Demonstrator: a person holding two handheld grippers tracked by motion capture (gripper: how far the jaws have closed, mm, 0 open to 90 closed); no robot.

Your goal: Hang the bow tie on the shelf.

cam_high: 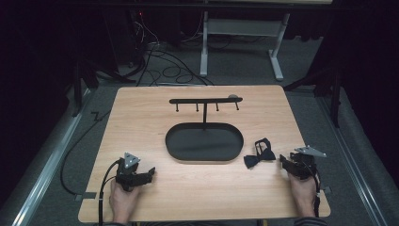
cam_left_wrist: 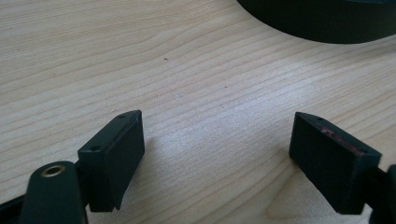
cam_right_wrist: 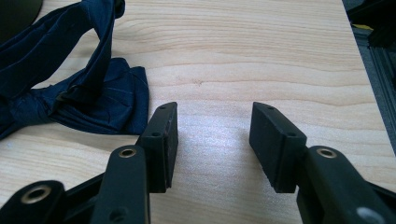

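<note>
A dark navy bow tie (cam_high: 259, 155) lies on the wooden table (cam_high: 141, 122), just right of a black oval tray (cam_high: 176, 146). From the tray's far side rises a black stand with a bar of hooks (cam_high: 205, 100). My right gripper (cam_high: 284, 162) rests on the table beside the bow tie's right end, open. In the right gripper view the bow tie (cam_right_wrist: 70, 93) lies left of the jaws, and the right gripper (cam_right_wrist: 215, 108) has only bare wood between them. My left gripper (cam_high: 150, 172) sits at the front left, open. In its own view the left gripper (cam_left_wrist: 217, 119) is empty, with the tray's wall (cam_left_wrist: 322, 23) ahead.
The table's right edge (cam_right_wrist: 355, 60) runs close to the right gripper. Cables (cam_high: 164, 66) lie on the floor behind the table, near a white-legged frame (cam_high: 204, 42). Metal rails (cam_high: 51, 160) run along the floor on both sides.
</note>
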